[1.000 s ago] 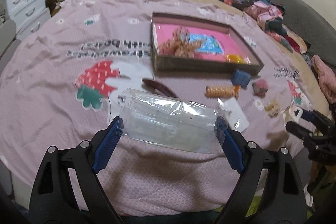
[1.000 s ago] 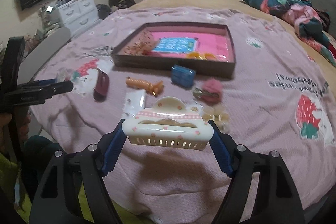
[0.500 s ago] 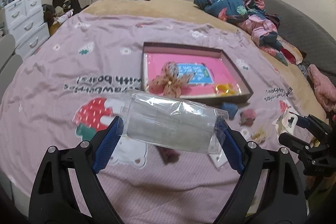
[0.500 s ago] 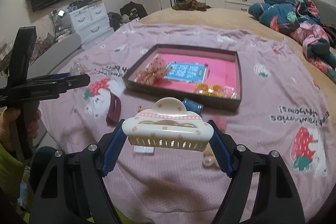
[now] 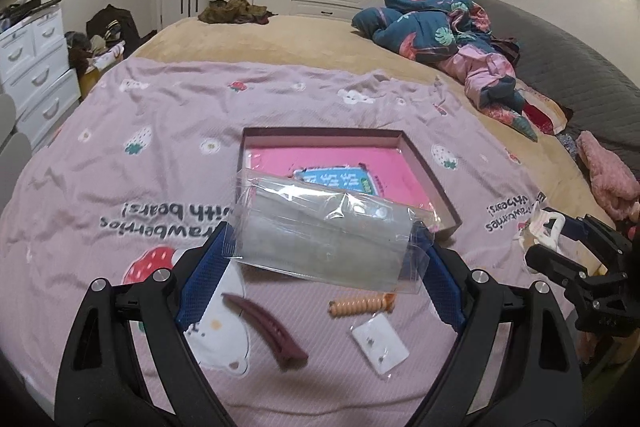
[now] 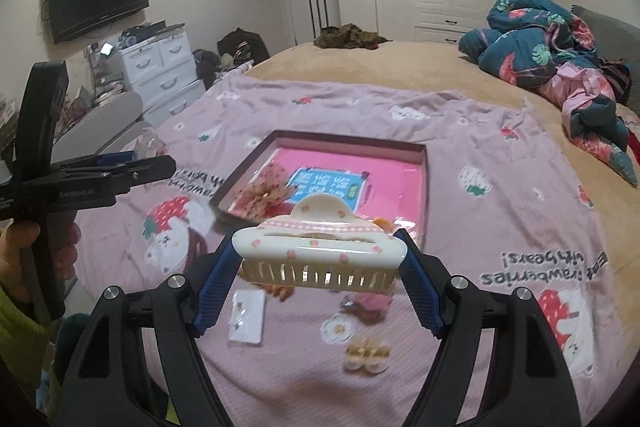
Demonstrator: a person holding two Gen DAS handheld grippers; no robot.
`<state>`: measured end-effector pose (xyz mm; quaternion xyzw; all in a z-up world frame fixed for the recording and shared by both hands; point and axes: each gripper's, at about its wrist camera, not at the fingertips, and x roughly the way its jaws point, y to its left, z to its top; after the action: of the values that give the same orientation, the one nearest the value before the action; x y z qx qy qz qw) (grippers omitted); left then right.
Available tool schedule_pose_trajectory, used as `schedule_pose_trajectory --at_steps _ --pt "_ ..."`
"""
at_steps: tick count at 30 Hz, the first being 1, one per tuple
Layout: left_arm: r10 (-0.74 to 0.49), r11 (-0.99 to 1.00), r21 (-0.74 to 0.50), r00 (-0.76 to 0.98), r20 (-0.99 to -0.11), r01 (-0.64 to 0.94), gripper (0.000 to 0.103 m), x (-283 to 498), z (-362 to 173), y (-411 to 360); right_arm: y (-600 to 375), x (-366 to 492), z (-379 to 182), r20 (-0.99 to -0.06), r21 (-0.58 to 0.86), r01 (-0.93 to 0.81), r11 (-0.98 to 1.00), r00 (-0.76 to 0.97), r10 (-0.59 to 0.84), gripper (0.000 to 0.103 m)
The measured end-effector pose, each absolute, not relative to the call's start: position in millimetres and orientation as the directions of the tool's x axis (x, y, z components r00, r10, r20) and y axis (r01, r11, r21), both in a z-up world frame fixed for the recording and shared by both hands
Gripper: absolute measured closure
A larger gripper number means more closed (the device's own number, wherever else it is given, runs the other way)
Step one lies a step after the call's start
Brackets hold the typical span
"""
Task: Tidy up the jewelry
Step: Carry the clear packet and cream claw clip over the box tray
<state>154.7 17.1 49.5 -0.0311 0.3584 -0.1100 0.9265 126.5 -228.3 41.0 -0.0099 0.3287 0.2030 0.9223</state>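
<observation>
In the left wrist view, the left gripper (image 5: pixel 325 255) is clamped on a clear plastic bag (image 5: pixel 324 231), its blue pads pressing the bag's two ends at the middle of the frame. The bag hangs above the pink blanket (image 5: pixel 120 155) and covers the near edge of the shallow box (image 5: pixel 424 163), whose pink lining and blue card (image 5: pixel 340 179) show just above it. Below the bag, lying on the blanket, are a dark red hair clip (image 5: pixel 268 331), an orange spiral hair tie (image 5: pixel 360 305) and a small white earring card (image 5: pixel 380 345). At the right edge the right gripper (image 5: pixel 552 239) comes into view.

In the right wrist view, that gripper (image 6: pixel 320 263) is clamped on a cream claw clip (image 6: pixel 320 247) dotted with pink, held at the frame's centre in front of the box (image 6: pixel 424 187). A brownish bow (image 6: pixel 264 195) lies in the box's left part. Lower in the frame, on the blanket, sit the earring card (image 6: pixel 247 315), a pink fuzzy piece (image 6: pixel 368 303) that is too blurred to name, and a pale flower-shaped clip (image 6: pixel 368 357). At the left edge a hand (image 6: pixel 24 259) holds the left gripper's handle.
</observation>
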Motion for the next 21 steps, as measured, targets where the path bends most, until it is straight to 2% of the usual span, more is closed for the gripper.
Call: schedule_pose_trajectory --at_steps 10,21 --pt "-0.233 0.972 -0.132 0.717 -0.657 0.194 0.022 186 51 4 -251 158 43 -0.604 0.108 -0.322 0.941 0.731 0.319 0.029" --pt "-0.226 0.973 -0.123 0.681 -0.697 0.196 0.022 227 28 -7 -255 200 28 -0.624 0.107 -0.296 0.949 0.723 0.296 0.029"
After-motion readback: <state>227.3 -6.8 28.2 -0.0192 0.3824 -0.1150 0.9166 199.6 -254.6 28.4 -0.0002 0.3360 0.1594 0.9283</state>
